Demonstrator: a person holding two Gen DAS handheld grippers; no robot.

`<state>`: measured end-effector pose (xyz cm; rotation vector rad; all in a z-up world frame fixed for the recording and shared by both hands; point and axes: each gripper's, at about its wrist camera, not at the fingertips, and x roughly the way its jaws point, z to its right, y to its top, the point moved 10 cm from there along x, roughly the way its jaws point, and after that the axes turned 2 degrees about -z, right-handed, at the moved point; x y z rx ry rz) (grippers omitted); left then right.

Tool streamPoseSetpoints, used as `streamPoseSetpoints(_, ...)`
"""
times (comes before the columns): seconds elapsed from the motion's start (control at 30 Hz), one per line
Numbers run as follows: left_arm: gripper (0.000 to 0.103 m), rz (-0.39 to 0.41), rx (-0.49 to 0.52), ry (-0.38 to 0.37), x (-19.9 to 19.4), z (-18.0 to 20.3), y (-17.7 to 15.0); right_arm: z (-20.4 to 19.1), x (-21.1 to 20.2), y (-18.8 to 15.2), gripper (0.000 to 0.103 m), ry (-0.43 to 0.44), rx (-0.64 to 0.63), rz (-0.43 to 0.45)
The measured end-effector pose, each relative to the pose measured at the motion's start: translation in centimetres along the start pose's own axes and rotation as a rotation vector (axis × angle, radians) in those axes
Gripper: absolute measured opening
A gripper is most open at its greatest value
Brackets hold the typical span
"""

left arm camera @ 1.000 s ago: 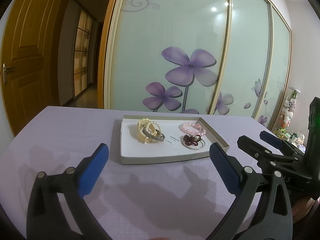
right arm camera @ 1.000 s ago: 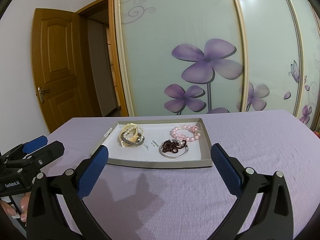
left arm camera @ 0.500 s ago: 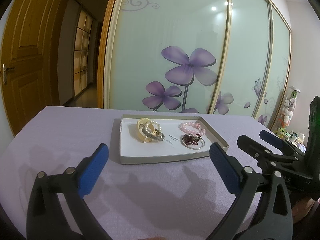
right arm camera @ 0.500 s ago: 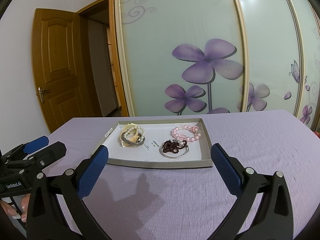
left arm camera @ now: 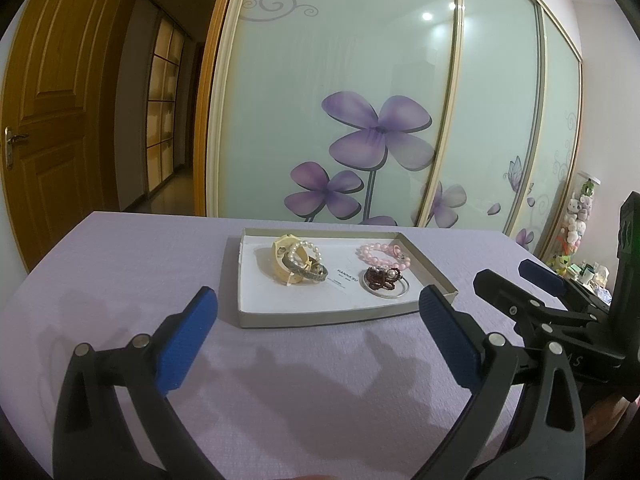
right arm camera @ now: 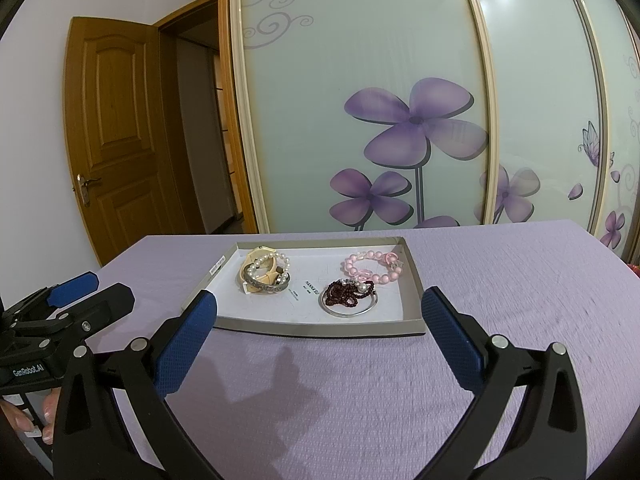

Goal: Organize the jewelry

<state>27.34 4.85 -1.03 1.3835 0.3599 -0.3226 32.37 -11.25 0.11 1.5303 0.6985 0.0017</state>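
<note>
Left tool (left arm camera: 318,312): released, blue pads spread wide, nothing between them. It hangs above the purple-covered desk (left arm camera: 120,264), short of the near edge of the tray (left arm camera: 340,316), which lies at 12 o'clock from it. No contact with the tray or its contents.

Right tool (right arm camera: 319,312): likewise released, pads wide apart and empty, above the desk with the tray at 12 o'clock. In the left wrist view this tool appears at 3 o'clock (left arm camera: 516,280); in the right wrist view the left tool appears at 9 o'clock (right arm camera: 92,290). Fingertips (right arm camera: 48,420) of the person's hand show beneath it at 8 o'clock.

Tray: shallow, grey-rimmed with a white floor, resting flat on the desk.

Contents, all inside the tray:
- At the 9 o'clock end, a cream band (right arm camera: 256,264), a white pearl bracelet (right arm camera: 272,260) and a grey patterned bangle (right arm camera: 266,285), piled together and touching.
- At the 3 o'clock end, toward the far rim, a pink bead bracelet (right arm camera: 370,270).
- Just nearer than it, a dark red bead strand (right arm camera: 346,294) lying on and within a thin silver bangle (right arm camera: 350,311).
- Between the two groups, a small printed card (right arm camera: 308,288), flat on the floor.

Behind the desk stands a sliding wardrobe door (right arm camera: 360,100) with purple flower print; a wooden door (right arm camera: 116,132) stands open at 10 o'clock.
</note>
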Motion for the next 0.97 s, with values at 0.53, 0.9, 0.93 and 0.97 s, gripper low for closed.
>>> streamPoseSetpoints(0.53,0.101,-0.002,0.001,0.0,0.03,0.35,-0.28,-0.05,0.01,-0.05,0.102,0.001,-0.001,0.0)
streamPoseSetpoints(0.9,0.101,-0.008,0.001,-0.002,0.26,0.43,-0.38,-0.08,0.02,-0.03,0.102,0.001,-0.001,0.001)
streamPoseSetpoints(0.93,0.101,-0.008,0.001,-0.001,0.25,0.43,-0.38,-0.06,0.03,-0.05,0.102,0.0,0.0,0.001)
streamPoseSetpoints(0.97,0.101,-0.008,0.001,-0.001,0.2,0.49,-0.41,-0.05,0.03,-0.06,0.102,0.0,0.0,0.0)
